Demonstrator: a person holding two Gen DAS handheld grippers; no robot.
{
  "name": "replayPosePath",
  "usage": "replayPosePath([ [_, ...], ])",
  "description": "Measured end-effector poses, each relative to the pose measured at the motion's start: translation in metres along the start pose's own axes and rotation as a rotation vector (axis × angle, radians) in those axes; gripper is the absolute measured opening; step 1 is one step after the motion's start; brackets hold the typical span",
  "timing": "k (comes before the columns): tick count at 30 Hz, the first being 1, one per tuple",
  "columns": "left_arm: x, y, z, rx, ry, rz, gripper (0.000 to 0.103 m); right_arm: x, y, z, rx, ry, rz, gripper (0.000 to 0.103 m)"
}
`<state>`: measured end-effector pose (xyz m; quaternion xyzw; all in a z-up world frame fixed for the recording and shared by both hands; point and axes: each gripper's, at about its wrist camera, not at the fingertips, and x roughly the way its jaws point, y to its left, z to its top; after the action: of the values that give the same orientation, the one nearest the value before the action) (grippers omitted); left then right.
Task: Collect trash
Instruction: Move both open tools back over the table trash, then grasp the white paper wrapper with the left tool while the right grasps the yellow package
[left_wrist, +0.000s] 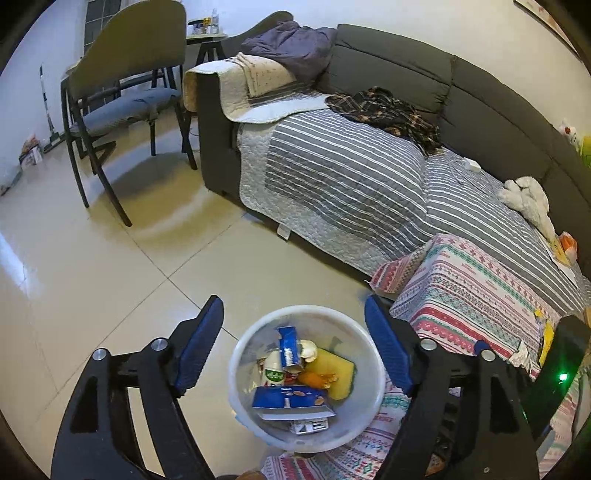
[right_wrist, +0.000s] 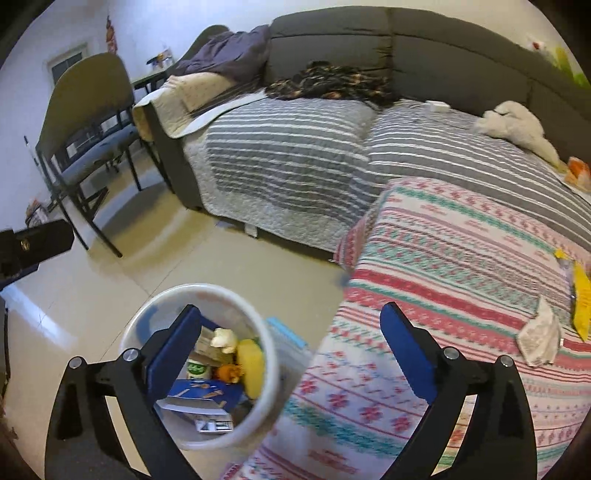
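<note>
Left gripper (left_wrist: 293, 343): jaws wide, nothing held, hanging over the bin (left_wrist: 243, 354).
Right gripper (right_wrist: 291, 350): spread wide and empty, straddling the bin's right rim.
Bin: round white plastic, on the tile floor, near left of the patterned blanket (right_wrist: 461, 258).
Contents: blue cartons, yellow sponge, crumpled scraps.
Next pick, I'd say: crumpled tissue (right_wrist: 539, 336), far right; pinch its ridge, it's soft.
Beside it: yellow wrapper (right_wrist: 583, 295), thin, crinkly.

Translucent plastic bin (left_wrist: 373, 384); glossy tiled floor (left_wrist: 110, 280).
</note>
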<state>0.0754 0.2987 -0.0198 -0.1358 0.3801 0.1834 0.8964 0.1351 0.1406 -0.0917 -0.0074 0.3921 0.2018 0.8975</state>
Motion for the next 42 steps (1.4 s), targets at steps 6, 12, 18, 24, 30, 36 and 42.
replayPosePath([
  [6,0.001,-0.030,-0.004,0.037,0.004,-0.023,0.081,-0.013,-0.037,0.000,0.033,-0.009,-0.053,0.094],
  [12,0.004,-0.065,-0.011,0.077,0.013,-0.055,0.081,-0.027,-0.076,0.000,0.064,-0.020,-0.118,0.094],
  [18,0.010,-0.110,-0.023,0.132,0.035,-0.094,0.081,-0.043,-0.125,-0.001,0.109,-0.022,-0.196,0.094],
  [24,0.024,-0.165,-0.043,0.216,0.079,-0.132,0.081,-0.059,-0.186,-0.015,0.182,-0.006,-0.286,0.094],
  [30,0.048,-0.231,-0.074,0.333,0.158,-0.178,0.082,-0.074,-0.268,-0.040,0.310,0.019,-0.385,0.094],
  [36,0.065,-0.297,-0.110,0.503,0.215,-0.241,0.088,-0.090,-0.347,-0.056,0.459,0.051,-0.448,0.094],
  [42,0.070,-0.358,-0.140,0.736,0.184,-0.289,0.092,-0.100,-0.404,-0.069,0.646,0.063,-0.424,0.095],
])
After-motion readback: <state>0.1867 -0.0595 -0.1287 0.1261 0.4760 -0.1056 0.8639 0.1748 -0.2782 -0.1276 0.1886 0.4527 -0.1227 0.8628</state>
